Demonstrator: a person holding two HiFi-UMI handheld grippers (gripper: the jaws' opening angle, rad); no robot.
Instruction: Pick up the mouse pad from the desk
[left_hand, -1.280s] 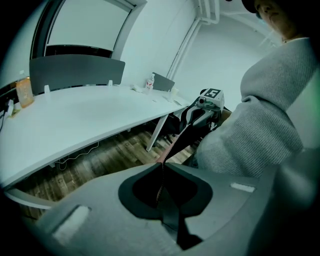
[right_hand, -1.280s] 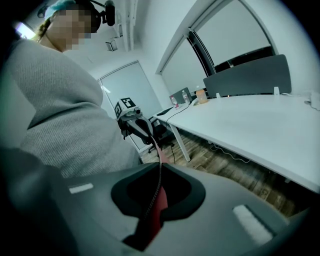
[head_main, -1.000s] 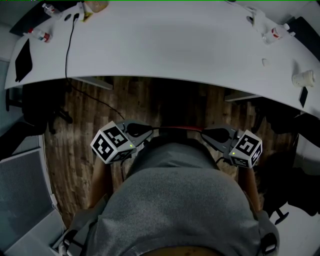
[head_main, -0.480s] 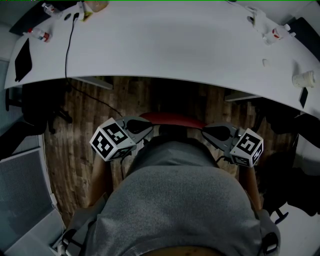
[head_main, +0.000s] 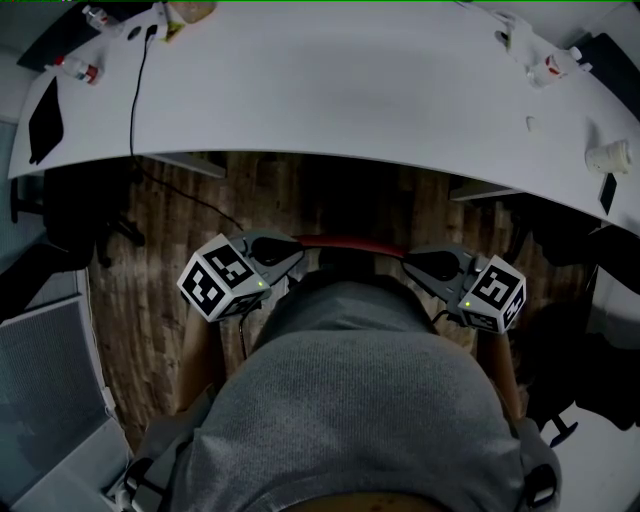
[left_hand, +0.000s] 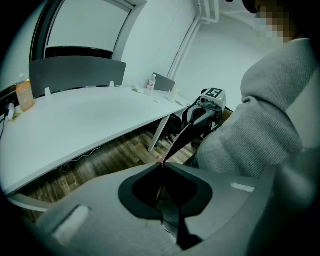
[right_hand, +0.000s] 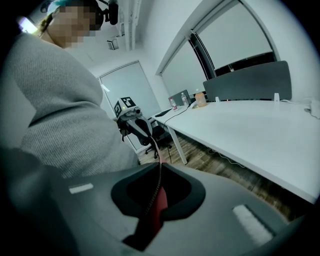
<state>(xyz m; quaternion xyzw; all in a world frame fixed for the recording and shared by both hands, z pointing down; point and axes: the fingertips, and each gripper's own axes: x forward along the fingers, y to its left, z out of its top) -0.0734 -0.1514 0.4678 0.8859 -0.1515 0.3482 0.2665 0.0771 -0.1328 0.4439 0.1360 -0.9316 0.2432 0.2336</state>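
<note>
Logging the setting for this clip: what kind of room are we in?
Likely an office or meeting room: a long, curved white desk with a grey divider panel at its far side, a large window behind it, and a wood-plank floor underneath.

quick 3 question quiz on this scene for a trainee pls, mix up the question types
1. True or false: the mouse pad lies flat on the desk.
2. How many grippers are shut on the pad? A none, B one, C two.
3. Fill in: in the right gripper view, the pad's visible face is ___.

Key:
1. False: it is held up in the air, off the desk.
2. C: the left gripper and the right gripper each clamp one end.
3. Red.
</note>
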